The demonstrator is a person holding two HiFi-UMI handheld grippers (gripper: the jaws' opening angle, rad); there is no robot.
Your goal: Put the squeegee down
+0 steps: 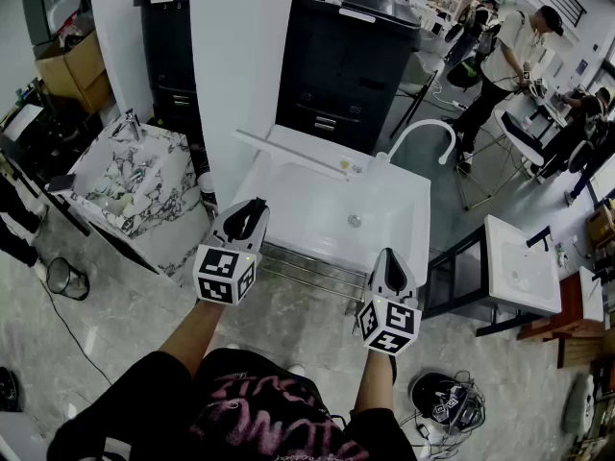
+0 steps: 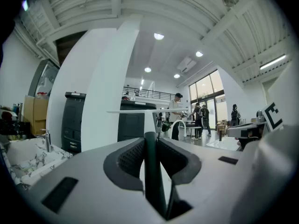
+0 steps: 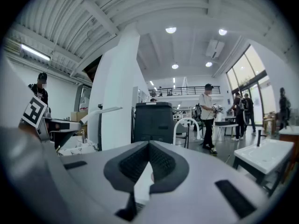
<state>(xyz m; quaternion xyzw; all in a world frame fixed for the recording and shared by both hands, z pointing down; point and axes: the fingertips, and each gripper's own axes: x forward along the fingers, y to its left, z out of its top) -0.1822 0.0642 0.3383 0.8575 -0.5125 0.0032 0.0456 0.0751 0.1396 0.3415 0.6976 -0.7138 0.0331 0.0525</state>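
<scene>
White squeegee [image 1: 291,152] sits clamped in my left gripper [image 1: 252,209] above the sink [image 1: 384,221], not yet down; my right gripper [image 1: 390,260] is closed, empty.

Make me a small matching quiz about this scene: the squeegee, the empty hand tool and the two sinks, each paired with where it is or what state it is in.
Things
1. squeegee
2. right gripper
3. white sink
4. marbled sink

Places and states
A. off to the person's left
B. shut, with nothing between its jaws
C. gripped by its dark handle in the left gripper
D. just ahead of both grippers, with a curved white tap at its far edge

Pairs: 1-C, 2-B, 3-D, 4-A
</scene>
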